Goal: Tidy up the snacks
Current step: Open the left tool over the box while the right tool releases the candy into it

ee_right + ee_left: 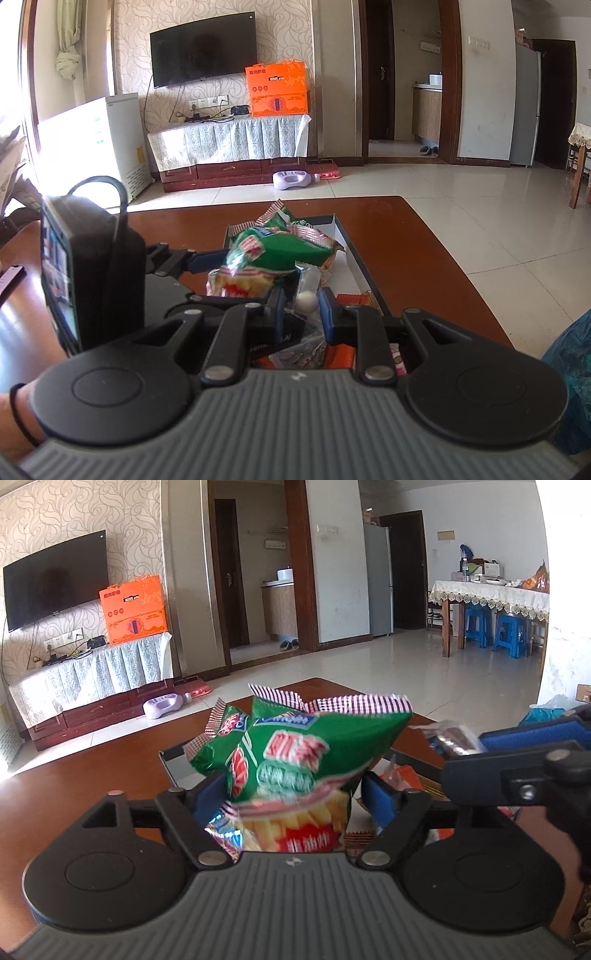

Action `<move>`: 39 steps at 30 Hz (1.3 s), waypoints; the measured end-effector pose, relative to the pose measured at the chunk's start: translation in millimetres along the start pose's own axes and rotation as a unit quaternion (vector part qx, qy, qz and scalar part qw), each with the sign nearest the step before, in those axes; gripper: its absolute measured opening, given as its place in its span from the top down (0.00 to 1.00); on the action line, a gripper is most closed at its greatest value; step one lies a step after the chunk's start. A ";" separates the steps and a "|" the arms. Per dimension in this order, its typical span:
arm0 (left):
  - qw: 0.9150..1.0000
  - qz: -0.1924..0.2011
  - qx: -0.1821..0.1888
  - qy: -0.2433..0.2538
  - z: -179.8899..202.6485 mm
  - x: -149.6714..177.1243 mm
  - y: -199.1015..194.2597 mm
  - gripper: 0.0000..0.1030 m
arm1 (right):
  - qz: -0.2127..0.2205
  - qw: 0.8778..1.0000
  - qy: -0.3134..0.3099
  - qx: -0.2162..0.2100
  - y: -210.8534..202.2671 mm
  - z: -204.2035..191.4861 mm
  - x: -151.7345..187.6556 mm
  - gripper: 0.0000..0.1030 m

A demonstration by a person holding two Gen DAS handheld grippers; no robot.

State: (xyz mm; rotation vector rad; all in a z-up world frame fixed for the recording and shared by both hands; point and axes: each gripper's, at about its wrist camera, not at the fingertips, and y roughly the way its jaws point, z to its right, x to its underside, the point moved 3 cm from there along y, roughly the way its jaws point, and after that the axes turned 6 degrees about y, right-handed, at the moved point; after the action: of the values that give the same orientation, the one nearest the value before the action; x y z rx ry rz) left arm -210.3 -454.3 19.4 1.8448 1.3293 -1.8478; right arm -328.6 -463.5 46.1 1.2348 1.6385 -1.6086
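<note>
A green snack bag (295, 760) with a red-checked top stands upright between the fingers of my left gripper (295, 797), over the black-rimmed tray (166, 760). The jaws are open: the right pad (380, 797) stands clear of the bag. A second green bag (221, 734) lies just behind it. My right gripper (301, 299) is shut on a small clear-wrapped snack (308, 291) with a white round piece inside, held above the tray's near end. In the left wrist view the right gripper (465, 746) comes in from the right with that packet (447, 738).
The tray (354, 251) sits on a brown table (424, 240) and holds orange-wrapped snacks (354, 297) at its near end. A teal plastic bag (569, 369) lies at the right edge. A phone (11, 280) rests at the far left.
</note>
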 end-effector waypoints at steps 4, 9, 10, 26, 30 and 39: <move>1.000 0.000 0.004 0.012 3.1 2.7 -8.4 0.18 | -0.004 1.000 -0.001 -0.001 2.6 0.1 0.0 0.77; 1.000 -0.003 0.005 0.020 1.2 6.6 -18.3 0.18 | -0.010 1.000 0.003 -0.003 5.6 1.2 -1.0 0.77; 1.000 -0.003 0.007 0.019 0.8 6.3 -19.3 0.18 | -0.011 1.000 0.002 -0.004 5.9 0.5 -0.4 0.77; 0.999 -0.005 0.023 0.028 2.9 25.6 -49.7 0.18 | -0.035 0.999 -0.007 -0.017 21.8 -5.2 4.4 0.77; 0.999 -0.010 0.022 0.037 3.6 34.5 -59.5 0.18 | -0.041 0.999 -0.006 -0.014 25.9 -6.7 5.0 0.77; 0.999 -0.026 0.011 0.047 -0.7 54.4 -73.3 0.18 | -0.054 0.998 -0.007 -0.009 44.3 -6.9 8.5 0.76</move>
State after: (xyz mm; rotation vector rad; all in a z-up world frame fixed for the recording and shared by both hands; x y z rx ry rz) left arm -271.5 -388.4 3.4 1.9476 1.4054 -1.8277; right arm -292.3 -460.4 18.4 1.1403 1.7342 -1.6591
